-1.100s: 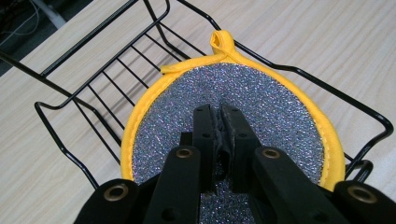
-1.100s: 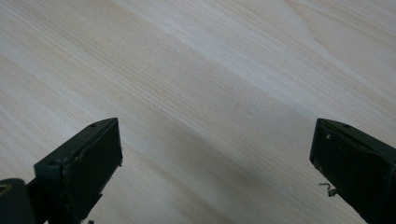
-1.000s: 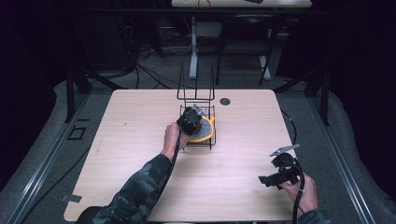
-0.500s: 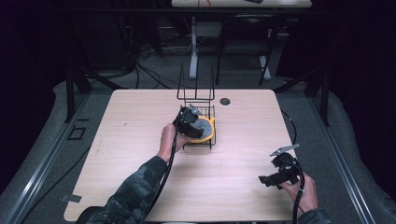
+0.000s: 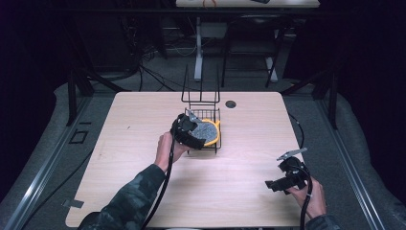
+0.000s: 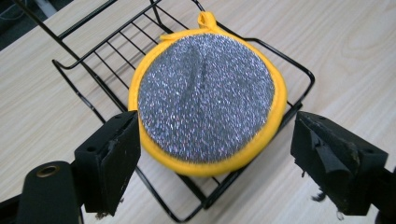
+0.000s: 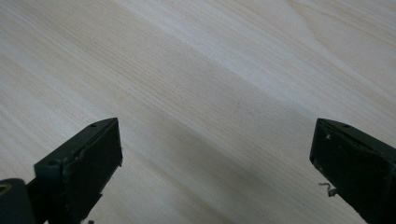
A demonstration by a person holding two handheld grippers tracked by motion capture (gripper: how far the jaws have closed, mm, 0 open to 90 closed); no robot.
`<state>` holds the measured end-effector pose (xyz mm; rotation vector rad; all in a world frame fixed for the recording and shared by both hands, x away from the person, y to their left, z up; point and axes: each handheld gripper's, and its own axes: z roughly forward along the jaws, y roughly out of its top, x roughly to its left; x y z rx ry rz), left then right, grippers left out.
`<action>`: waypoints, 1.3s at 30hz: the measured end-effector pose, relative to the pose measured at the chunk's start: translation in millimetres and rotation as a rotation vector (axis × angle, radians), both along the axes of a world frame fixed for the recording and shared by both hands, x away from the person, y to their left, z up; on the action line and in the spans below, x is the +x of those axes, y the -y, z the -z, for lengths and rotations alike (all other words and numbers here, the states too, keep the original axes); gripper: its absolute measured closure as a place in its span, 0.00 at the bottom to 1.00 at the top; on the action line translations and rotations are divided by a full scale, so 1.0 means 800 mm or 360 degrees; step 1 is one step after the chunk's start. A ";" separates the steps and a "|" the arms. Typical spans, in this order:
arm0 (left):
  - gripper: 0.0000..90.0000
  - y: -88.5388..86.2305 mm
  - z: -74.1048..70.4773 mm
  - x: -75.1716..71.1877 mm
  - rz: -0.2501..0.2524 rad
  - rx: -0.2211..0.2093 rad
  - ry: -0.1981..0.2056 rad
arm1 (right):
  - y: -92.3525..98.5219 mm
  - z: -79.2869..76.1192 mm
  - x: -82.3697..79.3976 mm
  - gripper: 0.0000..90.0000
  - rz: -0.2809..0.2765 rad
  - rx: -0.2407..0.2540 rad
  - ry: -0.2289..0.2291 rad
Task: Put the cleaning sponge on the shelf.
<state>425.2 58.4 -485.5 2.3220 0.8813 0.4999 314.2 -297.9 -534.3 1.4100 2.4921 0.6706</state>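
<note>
The left gripper [image 5: 191, 128] is hovering right over the near-left side of the black wire basket [image 5: 214, 143] at the middle of the pale wooden worktop [image 5: 143, 115], and its jaws are standing wide apart, gripping nothing. Lying flat inside that basket is the round scouring pad with the glittery grey face and yellow fabric rim [image 6: 205, 95]; it is taking up most of the basket floor, its little yellow hanging loop [image 6: 207, 19] pointing toward the basket's far end. In the left gripper view the two black jaws are flanking the pad's near edge, one on each side, both clear of it as far as can be seen, with the basket's front wire running between them. The basket's tall wire back is rising on its far side in the high view, and a small dark round hole [image 5: 231, 104] is sitting in the worktop just beyond and to the right. Over at the near-right corner the right gripper [image 5: 275, 184] is hanging low over bare wood, well apart from the basket, its jaws also spread wide and empty, its cable [image 5: 303, 211] trailing past the hand [image 5: 306, 199] holding it.
</note>
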 end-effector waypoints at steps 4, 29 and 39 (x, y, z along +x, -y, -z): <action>0.16 -0.010 -0.009 -0.016 0.0024 -0.0013 0.0002 | -0.001 0.001 0.000 0.02 0.0002 0.0004 0.0003; 0.00 -0.072 -0.027 -0.097 0.0022 0.0032 0.0003 | -0.001 0.000 -0.001 0.01 0.0003 -0.0005 0.0010; 0.00 -0.125 -0.008 -0.129 -0.0096 0.0021 -0.0040 | -0.002 0.000 -0.002 0.01 0.0009 -0.0005 0.0013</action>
